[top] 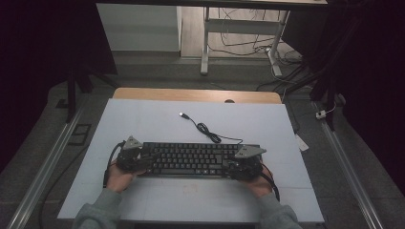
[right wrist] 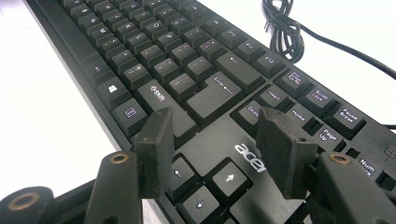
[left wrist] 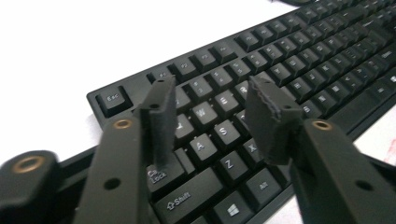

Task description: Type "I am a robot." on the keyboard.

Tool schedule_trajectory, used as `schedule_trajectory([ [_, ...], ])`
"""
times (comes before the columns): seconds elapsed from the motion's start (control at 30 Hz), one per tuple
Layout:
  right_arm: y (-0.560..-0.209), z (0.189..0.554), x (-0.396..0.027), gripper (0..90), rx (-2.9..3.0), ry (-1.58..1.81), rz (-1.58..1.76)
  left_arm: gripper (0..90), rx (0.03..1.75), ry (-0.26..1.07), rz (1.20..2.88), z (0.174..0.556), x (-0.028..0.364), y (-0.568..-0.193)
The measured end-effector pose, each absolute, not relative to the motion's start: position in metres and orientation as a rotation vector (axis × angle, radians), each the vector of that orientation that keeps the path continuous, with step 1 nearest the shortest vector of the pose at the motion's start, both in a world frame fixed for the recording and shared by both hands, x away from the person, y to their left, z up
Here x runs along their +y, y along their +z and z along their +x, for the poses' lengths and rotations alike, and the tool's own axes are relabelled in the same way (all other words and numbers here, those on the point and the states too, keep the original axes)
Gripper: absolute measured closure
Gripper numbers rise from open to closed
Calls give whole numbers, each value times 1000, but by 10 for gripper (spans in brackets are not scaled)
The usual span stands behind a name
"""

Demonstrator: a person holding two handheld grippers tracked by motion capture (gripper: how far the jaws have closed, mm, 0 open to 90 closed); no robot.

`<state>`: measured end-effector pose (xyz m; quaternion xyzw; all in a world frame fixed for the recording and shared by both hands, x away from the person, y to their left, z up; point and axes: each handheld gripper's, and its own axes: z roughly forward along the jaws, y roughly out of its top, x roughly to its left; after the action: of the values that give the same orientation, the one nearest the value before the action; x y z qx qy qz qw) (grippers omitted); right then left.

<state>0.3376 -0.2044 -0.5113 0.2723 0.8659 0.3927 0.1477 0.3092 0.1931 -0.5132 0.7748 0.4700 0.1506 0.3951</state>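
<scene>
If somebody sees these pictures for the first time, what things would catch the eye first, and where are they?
First comes the black keyboard, lying across the near middle of the pale table. The left gripper hovers with open jaws over its left end, above the letter keys, and the right gripper over its right end, above the arrow keys. Behind it, its loosely coiled cable ends in a free plug.

Keyboard (top: pixel 191 159) ends covered

Grippers hide both ends from above; each gripper view crops the far keys, with distant legends blurred.
</scene>
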Motion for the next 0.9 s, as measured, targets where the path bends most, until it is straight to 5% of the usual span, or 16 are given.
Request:
schedule_trajectory([
  [0.57,-512,338,-204,467,2494,1124,785,878,1196,320,2032,315,196,-526],
  [0.9,-512,338,-204,467,2492,1126,784,886,1193,320,2041,315,195,-527],
])
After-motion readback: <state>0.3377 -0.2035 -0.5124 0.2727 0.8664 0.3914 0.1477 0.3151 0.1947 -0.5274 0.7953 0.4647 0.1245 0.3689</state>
